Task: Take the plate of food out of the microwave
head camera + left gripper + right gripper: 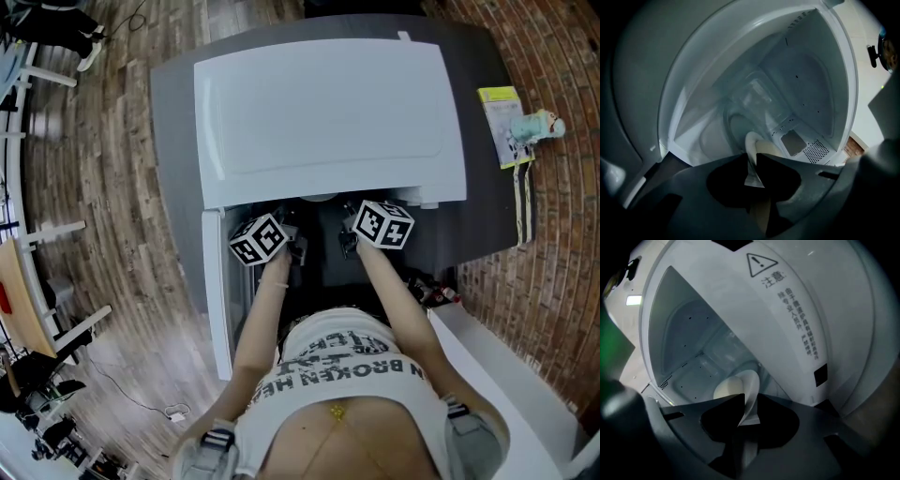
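Note:
The white microwave (328,112) stands on a grey table (173,122), and its door (216,291) swings open to the left. Both grippers reach into its front opening. In the left gripper view a pale plate (752,143) stands edge-on in the cavity, and my left gripper (751,161) is shut on its rim. The right gripper view shows the same plate (733,385) from the other side, its rim pinched in my right gripper (749,406). From the head view only the marker cubes and the backs of the left gripper (295,246) and right gripper (349,236) show.
A yellow-green packet (506,122) lies at the table's right edge beside a brick wall (562,234). A white counter (506,366) runs at the lower right. The microwave's right inner wall carries a vent grille (814,151). A warning label (797,310) sits on the frame.

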Tool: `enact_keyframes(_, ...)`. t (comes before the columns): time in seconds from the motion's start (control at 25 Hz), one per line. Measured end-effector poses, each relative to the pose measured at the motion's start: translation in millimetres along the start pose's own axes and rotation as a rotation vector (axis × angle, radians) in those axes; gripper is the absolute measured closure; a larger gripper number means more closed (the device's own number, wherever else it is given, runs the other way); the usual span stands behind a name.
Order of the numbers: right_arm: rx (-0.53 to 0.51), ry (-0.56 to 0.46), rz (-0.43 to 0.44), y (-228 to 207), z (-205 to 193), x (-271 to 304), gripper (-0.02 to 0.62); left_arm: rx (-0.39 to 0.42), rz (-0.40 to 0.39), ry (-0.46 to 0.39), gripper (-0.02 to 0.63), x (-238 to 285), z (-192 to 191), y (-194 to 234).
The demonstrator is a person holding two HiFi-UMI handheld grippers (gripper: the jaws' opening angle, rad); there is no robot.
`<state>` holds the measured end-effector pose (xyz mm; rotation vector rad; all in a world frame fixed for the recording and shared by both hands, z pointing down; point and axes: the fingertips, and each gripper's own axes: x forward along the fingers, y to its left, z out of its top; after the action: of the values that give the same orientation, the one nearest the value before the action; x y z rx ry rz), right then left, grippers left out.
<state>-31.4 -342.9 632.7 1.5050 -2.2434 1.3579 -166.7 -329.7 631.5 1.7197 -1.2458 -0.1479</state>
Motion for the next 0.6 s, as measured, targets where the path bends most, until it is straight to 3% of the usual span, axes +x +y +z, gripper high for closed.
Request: enact_keyframes(0.6, -0.014, -0.005, 0.008, 5, 2, -13, 0.514, 0.021, 0.000, -0.009, 0.543, -11, -2, -11)
